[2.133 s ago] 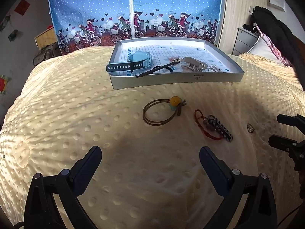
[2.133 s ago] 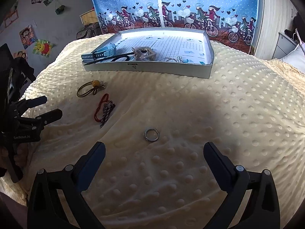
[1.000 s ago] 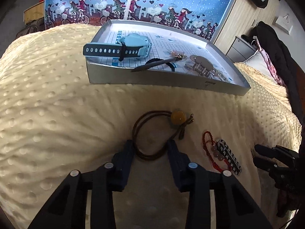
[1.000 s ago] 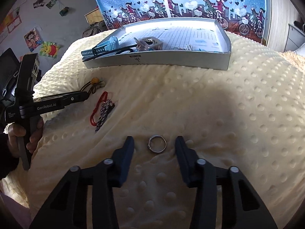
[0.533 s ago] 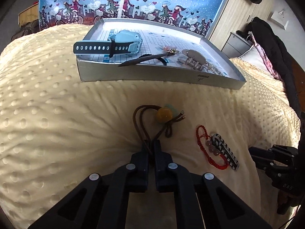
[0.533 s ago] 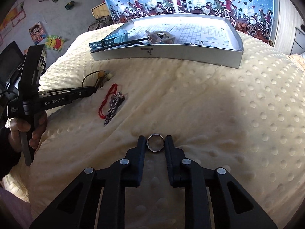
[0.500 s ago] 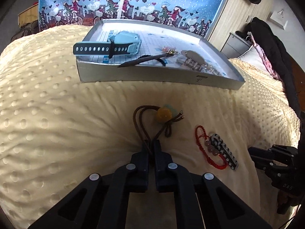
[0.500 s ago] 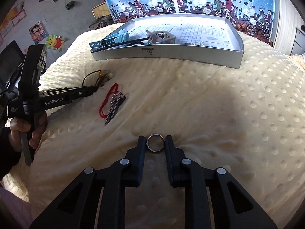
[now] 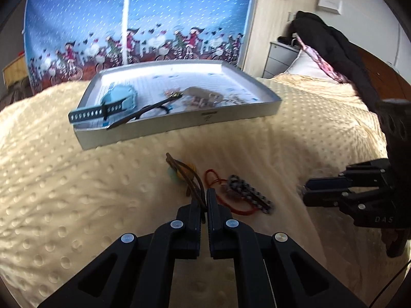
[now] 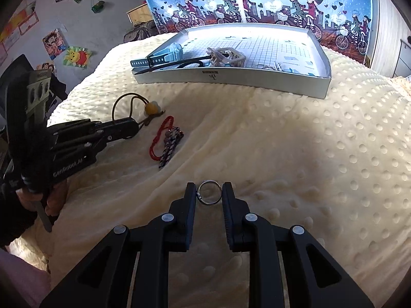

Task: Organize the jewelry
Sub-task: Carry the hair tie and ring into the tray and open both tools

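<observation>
Since half a second ago the left gripper [image 9: 204,200], jaws pinching the brown cord bracelet [image 9: 188,173], has lifted it off the dimpled cream bedspread [image 10: 282,133] beside a red string bracelet [image 10: 160,138], while the right gripper [image 10: 209,193] clamps the metal ring [image 10: 209,192] before the grey tray [image 10: 257,78].

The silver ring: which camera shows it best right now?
The right wrist view: the silver ring sits sharp and centred between the right gripper fingers, just above the blanket. In the left wrist view the ring cannot be made out at that gripper's tips.
</observation>
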The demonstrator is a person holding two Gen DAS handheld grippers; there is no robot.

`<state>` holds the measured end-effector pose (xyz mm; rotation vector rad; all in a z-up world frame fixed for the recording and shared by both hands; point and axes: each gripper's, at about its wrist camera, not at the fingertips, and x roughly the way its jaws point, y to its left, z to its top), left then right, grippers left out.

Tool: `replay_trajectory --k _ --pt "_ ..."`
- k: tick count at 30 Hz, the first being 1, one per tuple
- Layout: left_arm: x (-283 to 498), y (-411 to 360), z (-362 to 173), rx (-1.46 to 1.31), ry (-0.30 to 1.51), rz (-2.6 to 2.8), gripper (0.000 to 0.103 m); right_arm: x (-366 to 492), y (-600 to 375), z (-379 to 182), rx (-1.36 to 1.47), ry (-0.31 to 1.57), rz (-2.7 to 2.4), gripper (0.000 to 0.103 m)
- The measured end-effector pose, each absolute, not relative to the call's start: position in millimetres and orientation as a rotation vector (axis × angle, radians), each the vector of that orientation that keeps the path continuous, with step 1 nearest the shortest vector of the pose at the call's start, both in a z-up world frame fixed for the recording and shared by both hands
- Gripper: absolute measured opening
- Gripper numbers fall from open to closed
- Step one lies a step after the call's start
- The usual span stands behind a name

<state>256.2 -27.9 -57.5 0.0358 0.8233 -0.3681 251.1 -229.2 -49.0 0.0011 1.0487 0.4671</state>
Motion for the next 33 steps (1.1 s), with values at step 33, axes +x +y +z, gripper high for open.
replay_trajectory --k 33 --pt "359.8 -44.4 31.9 0.076 0.728 -0.345 0.004 370.4 -245.5 -3.7 0.016 0.804 0.316 0.018"
